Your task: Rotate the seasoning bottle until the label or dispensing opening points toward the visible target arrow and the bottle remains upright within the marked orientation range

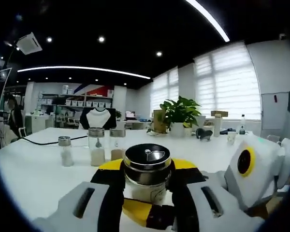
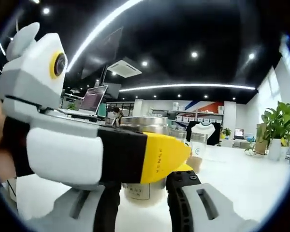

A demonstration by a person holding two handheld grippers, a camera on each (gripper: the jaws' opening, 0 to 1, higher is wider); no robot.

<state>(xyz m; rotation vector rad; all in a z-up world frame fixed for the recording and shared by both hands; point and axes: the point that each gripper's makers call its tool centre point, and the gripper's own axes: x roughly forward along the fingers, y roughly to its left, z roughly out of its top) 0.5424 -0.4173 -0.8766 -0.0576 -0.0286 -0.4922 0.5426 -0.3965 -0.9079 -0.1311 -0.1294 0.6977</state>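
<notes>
Seasoning bottle (image 1: 147, 175) upright on white tabletop (image 1: 34, 169), clamped by left tongs (image 1: 146, 193); right tongs (image 2: 144, 195) bracket it, grip indeterminable.

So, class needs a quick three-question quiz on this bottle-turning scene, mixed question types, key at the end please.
1. True or false: the glass seasoning bottle with a shiny metal lid stands upright between the jaws of the left gripper.
2. In the left gripper view, how many small glass shakers stand behind it on the white table? A one, B three, C five.
3. Fill in: the leafy green thing in a pot further back is a ___.

Key: 1 true; 2 B; 3 plant.
</notes>
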